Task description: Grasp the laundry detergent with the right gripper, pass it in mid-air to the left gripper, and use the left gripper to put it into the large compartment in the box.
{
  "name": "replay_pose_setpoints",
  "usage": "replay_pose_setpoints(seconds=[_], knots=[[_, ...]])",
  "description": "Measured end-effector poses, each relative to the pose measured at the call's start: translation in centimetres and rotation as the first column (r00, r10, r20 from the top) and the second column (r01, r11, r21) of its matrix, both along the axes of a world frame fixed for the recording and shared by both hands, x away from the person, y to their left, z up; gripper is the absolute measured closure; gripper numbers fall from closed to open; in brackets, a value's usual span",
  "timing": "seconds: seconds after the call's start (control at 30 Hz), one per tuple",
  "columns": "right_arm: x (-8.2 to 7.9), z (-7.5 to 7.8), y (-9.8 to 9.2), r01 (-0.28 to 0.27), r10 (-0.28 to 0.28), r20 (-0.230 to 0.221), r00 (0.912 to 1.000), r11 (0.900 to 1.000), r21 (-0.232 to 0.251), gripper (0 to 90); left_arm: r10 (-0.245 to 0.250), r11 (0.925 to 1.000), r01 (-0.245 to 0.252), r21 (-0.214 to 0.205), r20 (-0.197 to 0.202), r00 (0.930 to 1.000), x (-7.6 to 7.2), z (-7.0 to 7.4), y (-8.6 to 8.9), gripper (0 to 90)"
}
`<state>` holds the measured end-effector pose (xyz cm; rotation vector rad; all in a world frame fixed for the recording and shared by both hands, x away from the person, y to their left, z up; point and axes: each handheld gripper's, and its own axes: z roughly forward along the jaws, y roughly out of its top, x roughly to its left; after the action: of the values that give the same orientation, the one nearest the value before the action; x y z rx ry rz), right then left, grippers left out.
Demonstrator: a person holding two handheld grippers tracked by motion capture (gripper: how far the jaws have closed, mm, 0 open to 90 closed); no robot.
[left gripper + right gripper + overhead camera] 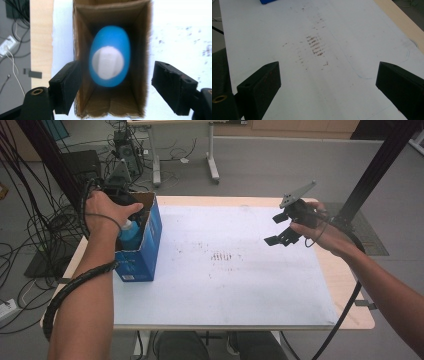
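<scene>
The blue bottle (110, 56) stands inside the cardboard box (82, 15), directly below the left hand-held gripper (116, 87), whose jaws are parted and empty. If a jaw were snagged on the rim, the box could be tipped.

So the blue bottle (110, 56) with its white cap (108, 62) is standing upright inside the open blue cardboard box (142, 257) near the left edge of my table, cap facing straight up, brown inner walls close on both sides, nothing gripping it.
</scene>
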<state>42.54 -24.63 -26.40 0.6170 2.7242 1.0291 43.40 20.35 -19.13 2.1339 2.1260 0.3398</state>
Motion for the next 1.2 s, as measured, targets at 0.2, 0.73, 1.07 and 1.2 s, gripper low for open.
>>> replay_pose_setpoints(seconds=[0.2,0.73,1.07,1.2], knots=[[0.4,-0.1,-0.2,0.022,-0.023,-0.011,0.9997,0.9996,-0.017,5.9,-0.070,0.9975,0.070,-0.002,0.035,0.9969,-0.2,2.1,-3.1,19.0],[1.7,0.1,-1.1,0.089,-0.092,-0.031,0.9953,0.9929,-0.079,6.2,-0.217,0.9700,0.220,-0.102,0.044,0.9752,1.2,1.2,-10.5,14.1],[2.3,0.4,-2.0,0.121,-0.124,-0.025,0.9919,0.9871,-0.105,6.4,-0.267,0.9556,0.270,-0.117,0.042,0.9627,2.0,0.5,-13.1,12.6],[2.5,0.6,-2.1,0.127,-0.131,-0.029,0.9909,0.9858,-0.109,6.4,-0.276,0.9524,0.279,-0.123,0.038,0.9603,2.1,0.3,-13.7,12.5]])
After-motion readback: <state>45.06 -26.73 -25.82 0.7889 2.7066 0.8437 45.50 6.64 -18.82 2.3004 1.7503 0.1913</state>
